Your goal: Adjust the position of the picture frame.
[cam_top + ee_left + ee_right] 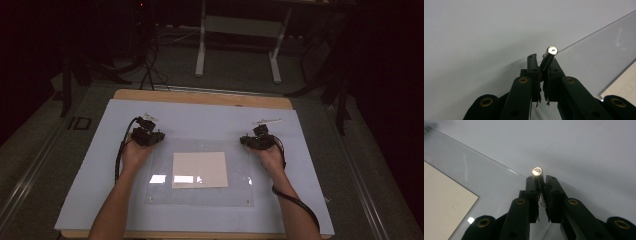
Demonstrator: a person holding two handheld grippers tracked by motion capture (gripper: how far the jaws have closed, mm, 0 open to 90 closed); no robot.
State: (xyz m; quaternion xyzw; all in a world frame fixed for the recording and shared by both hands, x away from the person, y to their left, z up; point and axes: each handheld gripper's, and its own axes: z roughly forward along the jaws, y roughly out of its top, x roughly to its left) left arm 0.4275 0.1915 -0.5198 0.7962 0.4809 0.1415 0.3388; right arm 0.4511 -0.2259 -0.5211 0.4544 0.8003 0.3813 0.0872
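Left pin (550,56) clamped in left gripper (543,65), tip poking past the jaws, frame centre, at the acrylic sheet (599,57) edge. Right pin (538,176) same in right gripper (541,185). High view: grippers at the sheet's upper corners; bare mat (210,117) beyond.

Rod (549,58) lower end hidden between tool pads (same in right gripper view); paper (624,86) cut off by edge.

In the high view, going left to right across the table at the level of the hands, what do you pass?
Left gripper shut on a short metal pin → cream paper sheet under the clear plate → right gripper shut on its own metal pin.
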